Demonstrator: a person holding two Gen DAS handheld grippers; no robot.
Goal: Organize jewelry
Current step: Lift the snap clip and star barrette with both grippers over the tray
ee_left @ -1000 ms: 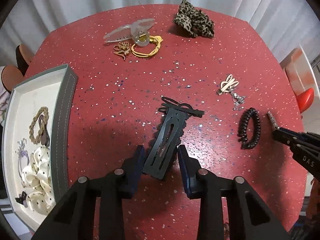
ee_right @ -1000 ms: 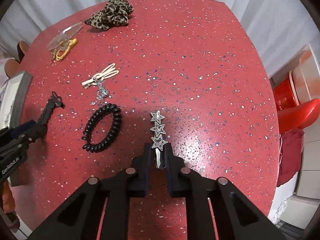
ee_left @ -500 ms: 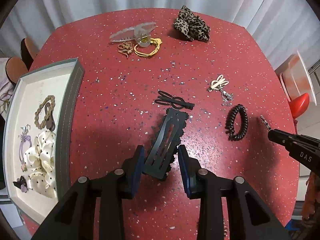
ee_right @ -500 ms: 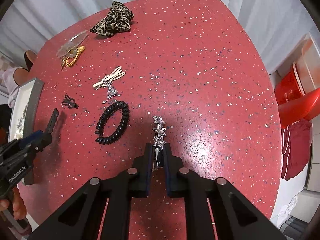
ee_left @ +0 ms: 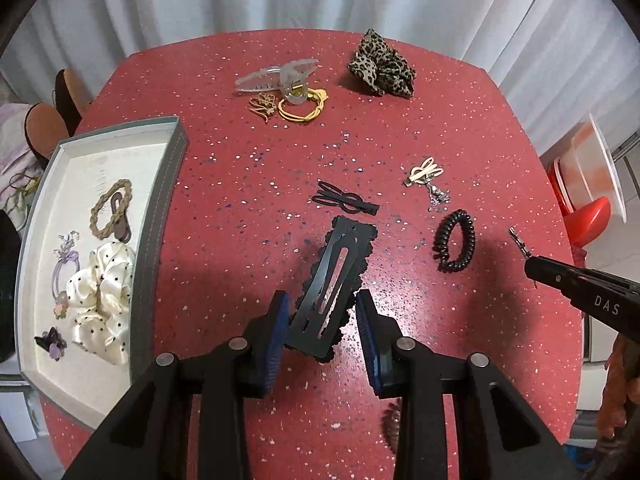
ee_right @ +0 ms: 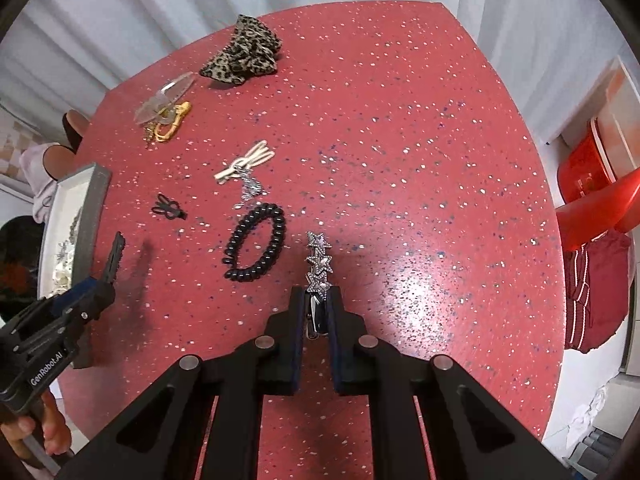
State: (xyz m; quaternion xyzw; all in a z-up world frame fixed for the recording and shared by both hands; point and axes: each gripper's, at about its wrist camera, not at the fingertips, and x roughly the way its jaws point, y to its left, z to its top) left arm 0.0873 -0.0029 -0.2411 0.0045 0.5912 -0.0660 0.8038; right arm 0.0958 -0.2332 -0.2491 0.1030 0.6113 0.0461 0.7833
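Jewelry and hair pieces lie scattered on our red speckled table (ee_left: 240,200), and each of our grippers holds one. Our left gripper (ee_left: 322,320) has its jaws closed on the near end of a black scalloped hair clip (ee_left: 334,276), which sticks forward and tilts up, lifted above the table. Our right gripper (ee_right: 317,314) is clamped tight on a silver star hair clip (ee_right: 318,258), whose three stars point away from the fingers, also held above the table.

Just beyond the black clip lies a small black bow clip (ee_left: 344,202). To its right we see a black spiral hair tie (ee_left: 456,246) and, a little farther back, a cream bow clip (ee_left: 426,174) with a silver charm (ee_left: 438,196) touching it. At the far side, a clear claw clip (ee_left: 276,78) rests against a yellow hair tie (ee_left: 302,110) and a small gold piece (ee_left: 264,106); a leopard scrunchie (ee_left: 380,66) sits well apart to the right of them.

On the table's left edge stands a grey tray (ee_left: 160,208) with a white lining. In it we see a braided tan hair tie (ee_left: 110,208), a lilac hair tie (ee_left: 64,264), a cream dotted scrunchie (ee_left: 102,296) and a small dark flower clip (ee_left: 52,342).
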